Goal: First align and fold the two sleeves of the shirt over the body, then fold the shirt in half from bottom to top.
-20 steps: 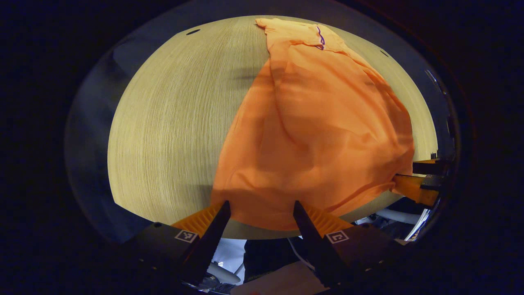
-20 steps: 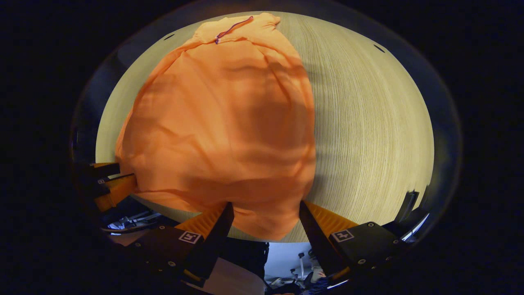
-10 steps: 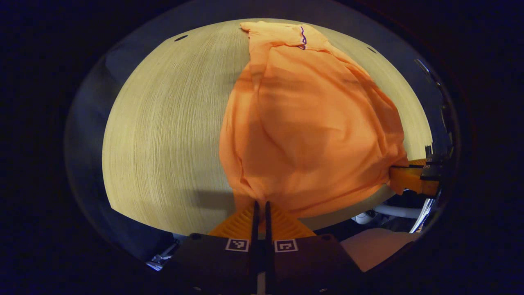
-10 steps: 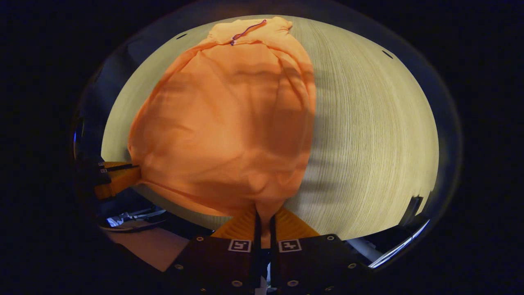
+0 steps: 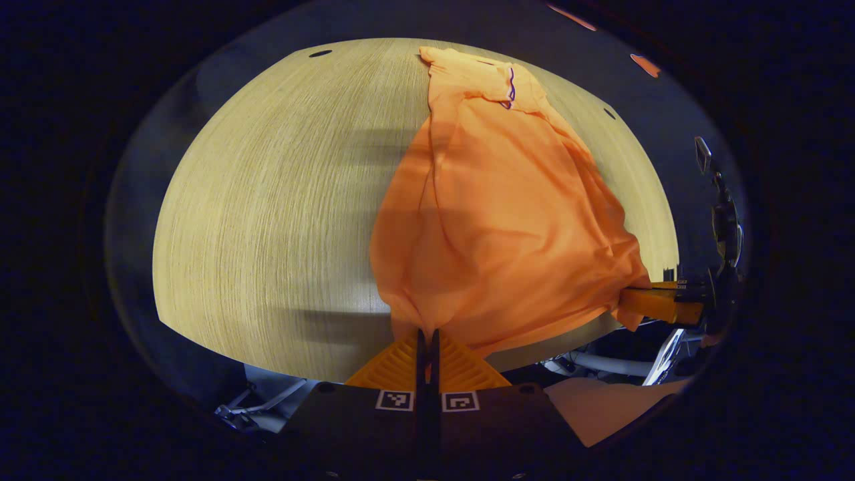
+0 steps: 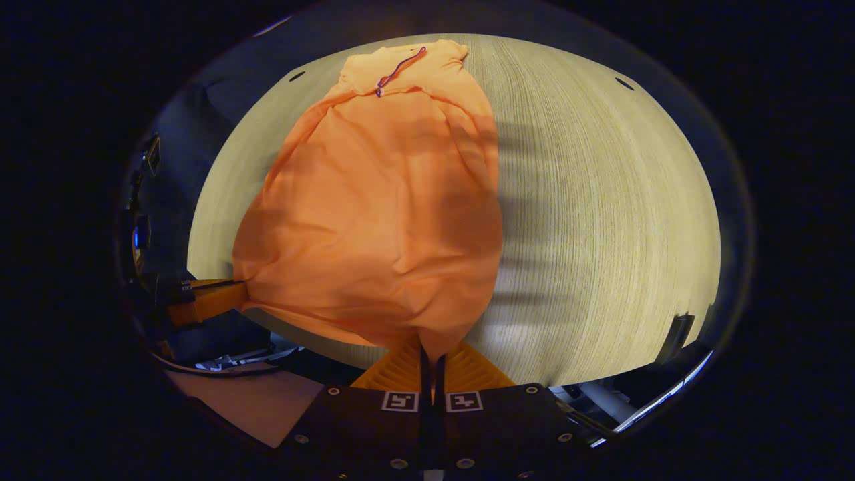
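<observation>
Wooden table [image 5: 267, 220] carries an orange shirt [image 5: 501, 227], hem clamped by both tools.

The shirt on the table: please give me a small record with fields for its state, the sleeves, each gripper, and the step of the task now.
garment: orange shirt, lying lengthwise on the wooden table
collar: at the far end, away from both grippers
sleeves: folded in over the body, none spread out to the sides
bottom hem: at the near table edge, lifted slightly at two corners
left gripper: shut on one bottom corner of the shirt
right gripper: shut on the other bottom corner
step: sleeve folds look done; bottom-to-top fold not yet made
</observation>
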{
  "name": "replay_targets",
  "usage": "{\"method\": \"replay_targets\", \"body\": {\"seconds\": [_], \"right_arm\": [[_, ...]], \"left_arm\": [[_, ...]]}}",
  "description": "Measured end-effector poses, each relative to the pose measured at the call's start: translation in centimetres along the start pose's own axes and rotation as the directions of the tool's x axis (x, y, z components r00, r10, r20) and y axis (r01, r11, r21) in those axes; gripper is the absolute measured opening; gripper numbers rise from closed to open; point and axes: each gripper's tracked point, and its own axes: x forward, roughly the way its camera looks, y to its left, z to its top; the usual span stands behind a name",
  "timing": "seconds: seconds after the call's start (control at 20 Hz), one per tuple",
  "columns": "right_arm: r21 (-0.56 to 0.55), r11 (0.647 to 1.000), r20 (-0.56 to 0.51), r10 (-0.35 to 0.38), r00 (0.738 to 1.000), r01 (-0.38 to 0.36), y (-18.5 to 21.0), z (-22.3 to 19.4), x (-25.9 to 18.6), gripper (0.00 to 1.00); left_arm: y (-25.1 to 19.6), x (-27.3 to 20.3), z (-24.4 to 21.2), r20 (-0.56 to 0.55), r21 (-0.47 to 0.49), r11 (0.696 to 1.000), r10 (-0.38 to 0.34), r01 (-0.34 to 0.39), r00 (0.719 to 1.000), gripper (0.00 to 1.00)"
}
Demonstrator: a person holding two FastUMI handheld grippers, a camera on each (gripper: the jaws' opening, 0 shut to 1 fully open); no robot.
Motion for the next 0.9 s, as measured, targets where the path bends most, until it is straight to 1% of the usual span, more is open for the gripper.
{"method": "replay_targets", "body": {"seconds": [0.25,0.4,0.5,0.55,0.65,0.8,0.9], "right_arm": [[0.005,1.000,0.077,0.008,0.997,-0.008,-0.4,3.5,-3.0,0.00],[0.031,0.999,0.118,0.028,0.993,-0.032,-0.4,6.1,-4.5,0.01],[0.028,0.999,0.159,0.023,0.987,-0.027,-0.8,8.4,-5.5,0.00],[0.024,0.999,0.182,0.016,0.983,-0.021,-1.1,9.7,-6.1,0.00],[0.026,0.999,0.228,0.013,0.974,-0.019,-1.4,12.5,-7.3,0.00],[0.015,1.000,0.292,0.003,0.956,-0.007,-1.9,16.6,-8.7,0.00],[0.026,1.000,0.326,0.003,0.945,-0.012,-2.1,19.1,-9.2,0.00]], "left_arm": [[-1.0,-3.6,4.4,0.091,-0.017,0.999,-0.045,0.047,0.995,0.01],[-1.2,-5.4,7.9,0.156,-0.020,0.998,-0.056,0.060,0.986,0.01],[-1.6,-6.2,10.1,0.194,-0.023,0.996,-0.076,0.082,0.978,0.01],[-2.1,-6.4,11.0,0.208,-0.021,0.995,-0.088,0.095,0.974,0.01],[-2.1,-6.8,13.1,0.235,0.001,0.996,-0.089,0.091,0.968,0.01],[-2.4,-6.9,17.3,0.291,0.011,0.995,-0.100,0.101,0.952,0.01],[-2.4,-6.9,20.2,0.326,0.036,0.995,-0.097,0.090,0.941,0.01]]}}
